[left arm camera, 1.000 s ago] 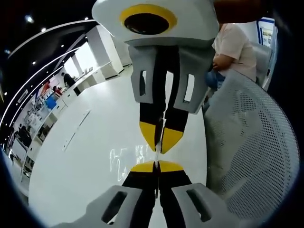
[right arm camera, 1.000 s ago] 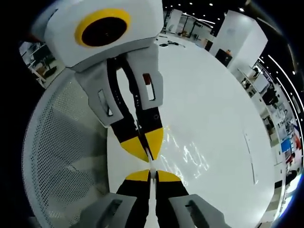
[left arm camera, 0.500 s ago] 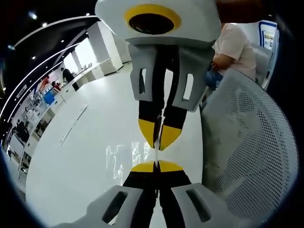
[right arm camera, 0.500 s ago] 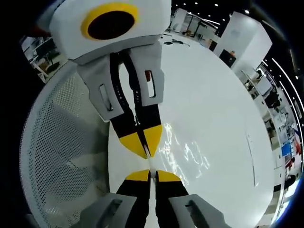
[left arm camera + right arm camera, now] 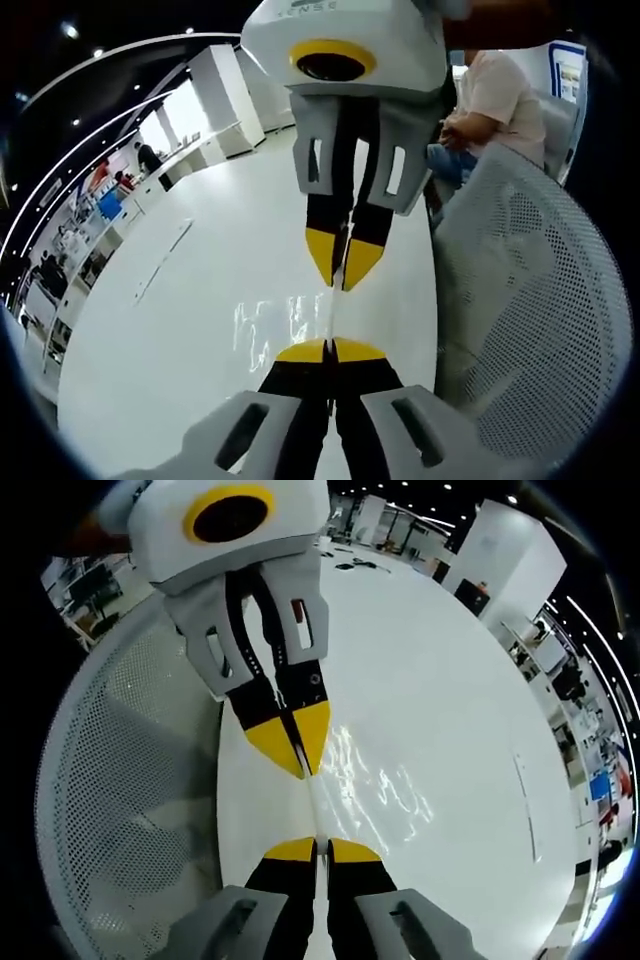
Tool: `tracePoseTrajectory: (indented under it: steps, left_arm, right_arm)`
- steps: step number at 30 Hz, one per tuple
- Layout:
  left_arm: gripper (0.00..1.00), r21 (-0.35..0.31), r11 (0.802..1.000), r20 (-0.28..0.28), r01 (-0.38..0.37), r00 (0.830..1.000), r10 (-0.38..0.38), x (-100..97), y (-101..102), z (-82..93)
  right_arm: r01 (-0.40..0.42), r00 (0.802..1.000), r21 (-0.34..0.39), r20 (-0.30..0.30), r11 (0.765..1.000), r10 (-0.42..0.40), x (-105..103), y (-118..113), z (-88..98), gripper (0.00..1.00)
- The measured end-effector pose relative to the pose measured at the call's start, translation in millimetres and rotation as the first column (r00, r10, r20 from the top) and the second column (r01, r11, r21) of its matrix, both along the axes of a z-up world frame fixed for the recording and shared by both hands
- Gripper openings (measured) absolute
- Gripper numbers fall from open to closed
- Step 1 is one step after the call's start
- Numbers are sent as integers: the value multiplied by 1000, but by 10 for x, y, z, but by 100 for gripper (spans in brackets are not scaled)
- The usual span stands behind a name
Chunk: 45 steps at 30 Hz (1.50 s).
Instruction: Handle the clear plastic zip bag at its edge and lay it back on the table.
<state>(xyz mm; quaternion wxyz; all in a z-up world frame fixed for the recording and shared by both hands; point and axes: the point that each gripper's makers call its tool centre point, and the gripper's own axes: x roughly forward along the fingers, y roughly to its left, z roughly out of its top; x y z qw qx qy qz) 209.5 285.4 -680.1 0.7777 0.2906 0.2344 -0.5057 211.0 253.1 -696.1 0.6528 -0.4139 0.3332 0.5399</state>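
Note:
The clear plastic zip bag [image 5: 265,318] shows as faint glints over the white table [image 5: 140,390]. Its thin edge runs taut between two sets of yellow-tipped jaws. In the left gripper view my left gripper [image 5: 328,346] is shut on that edge at the bottom. My right gripper [image 5: 343,272] faces it from above, also shut on the edge. In the right gripper view my right gripper [image 5: 316,845] pinches the edge at the bottom, and my left gripper [image 5: 298,752] holds it from above. The bag [image 5: 385,785] glints to their right, over the table [image 5: 450,670].
A white mesh chair back [image 5: 530,330] stands close beside the table's edge, also seen as the chair back [image 5: 120,810]. A seated person in a pink top [image 5: 495,95] is behind it. Desks and people fill the far hall.
The two grippers have drawn apart, so a longer stretch of the bag's edge shows between their tips. Both stay shut on it.

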Motion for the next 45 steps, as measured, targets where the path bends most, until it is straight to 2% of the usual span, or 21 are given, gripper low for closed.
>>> tracePoseTrajectory:
  steps: [29,45]
  left_arm:
    - [0,17,1000,10,-16,1000,16,64,72,15]
    - [0,21,999,6,-25,1000,25,102,126,-18]
  right_arm:
    - [76,997,-14,17,997,-76,126,-194,-23,0]
    - [105,994,-15,-6,994,-105,151,-264,-69,0]
